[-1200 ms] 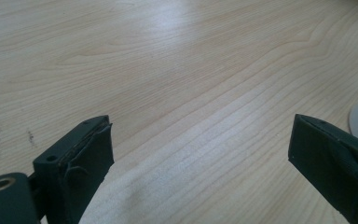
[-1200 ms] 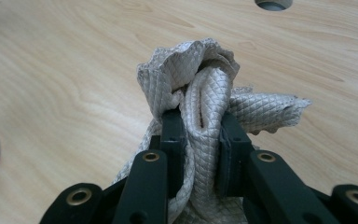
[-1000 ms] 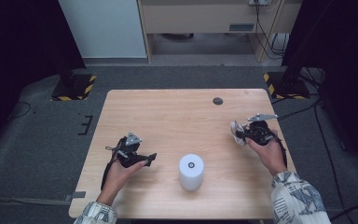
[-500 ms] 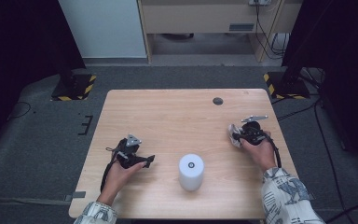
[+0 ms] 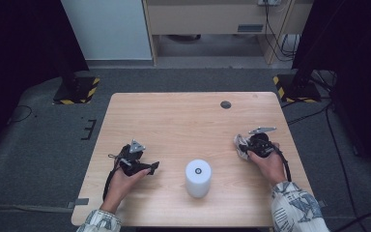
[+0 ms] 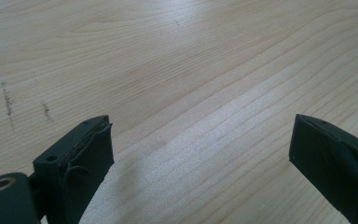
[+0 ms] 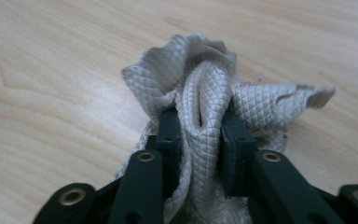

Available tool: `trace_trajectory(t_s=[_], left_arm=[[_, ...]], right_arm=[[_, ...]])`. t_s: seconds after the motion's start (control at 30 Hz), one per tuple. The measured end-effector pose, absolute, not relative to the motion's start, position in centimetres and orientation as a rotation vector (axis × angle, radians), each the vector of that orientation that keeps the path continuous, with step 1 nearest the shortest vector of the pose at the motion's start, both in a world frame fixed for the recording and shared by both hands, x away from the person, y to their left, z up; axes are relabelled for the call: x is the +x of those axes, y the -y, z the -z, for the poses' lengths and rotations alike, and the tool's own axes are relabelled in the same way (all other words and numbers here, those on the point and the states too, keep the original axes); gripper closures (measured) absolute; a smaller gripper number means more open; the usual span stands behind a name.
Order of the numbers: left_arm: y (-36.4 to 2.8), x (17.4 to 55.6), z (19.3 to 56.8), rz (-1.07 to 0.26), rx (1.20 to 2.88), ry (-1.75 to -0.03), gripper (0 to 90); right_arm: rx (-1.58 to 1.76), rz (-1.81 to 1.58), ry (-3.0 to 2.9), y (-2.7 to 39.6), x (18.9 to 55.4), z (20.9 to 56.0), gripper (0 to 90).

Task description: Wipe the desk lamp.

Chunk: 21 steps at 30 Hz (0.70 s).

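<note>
A crumpled grey quilted cloth [image 7: 205, 79] is bunched between the jaws of my right gripper [image 7: 200, 119], and both pads still press on its middle fold. Those jaws have just been opening a little with the cloth between them. In the high view the cloth [image 5: 239, 141] rests on the wooden table [image 5: 183, 121] near its right edge, at the tip of the right gripper [image 5: 245, 146]. My left gripper [image 5: 150, 167] lies low over the front left of the table. Its jaws stand wide apart, with nothing but bare wood beneath the left gripper [image 6: 200, 144].
A white cylinder [image 5: 198, 178] with a dark dot on top stands at the front middle, between the two hands. A small dark round spot [image 5: 225, 104] sits near the table's far edge. Black stands with yellow-striped feet flank the table on the floor.
My right hand has sunk with the cloth, bringing it down onto the table. The left hand has stayed where it was.
</note>
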<state>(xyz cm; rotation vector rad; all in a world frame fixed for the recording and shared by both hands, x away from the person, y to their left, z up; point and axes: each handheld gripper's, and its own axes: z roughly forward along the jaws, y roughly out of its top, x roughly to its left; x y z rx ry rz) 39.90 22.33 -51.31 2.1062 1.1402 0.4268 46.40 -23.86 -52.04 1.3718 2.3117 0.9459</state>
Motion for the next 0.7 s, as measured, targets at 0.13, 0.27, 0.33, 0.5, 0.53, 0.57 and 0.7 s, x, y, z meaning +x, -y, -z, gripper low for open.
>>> trace_trajectory(t_s=[0.13,0.27,0.33,0.5,0.53,0.57,0.7], left_arm=[[-22.3,39.6,51.3,-0.434,2.106,-1.141,5.3],[-22.5,39.3,51.1,-0.447,2.087,-1.160,4.3],[-22.5,39.2,51.2,-0.448,2.098,-1.162,4.0],[-22.3,38.9,51.4,-0.442,2.100,-1.169,3.6],[-22.3,38.9,51.4,-0.443,2.105,-1.165,3.6],[-22.2,38.8,51.4,-0.439,2.108,-1.166,3.5],[-22.2,38.6,51.5,-0.445,2.114,-1.166,3.5]], right_arm=[[1.384,-0.924,-2.281,23.7,46.2,51.8,49.5],[1.356,-0.922,-2.261,23.5,45.7,51.1,34.3],[1.350,-0.931,-2.232,23.5,45.4,50.7,25.4],[1.357,-0.973,-2.196,23.6,44.6,49.7,14.9],[1.357,-0.979,-2.180,23.6,44.4,49.5,14.0],[1.359,-0.983,-2.175,23.7,44.3,49.4,13.1],[1.386,-1.019,-2.153,23.9,43.9,49.0,10.0]])
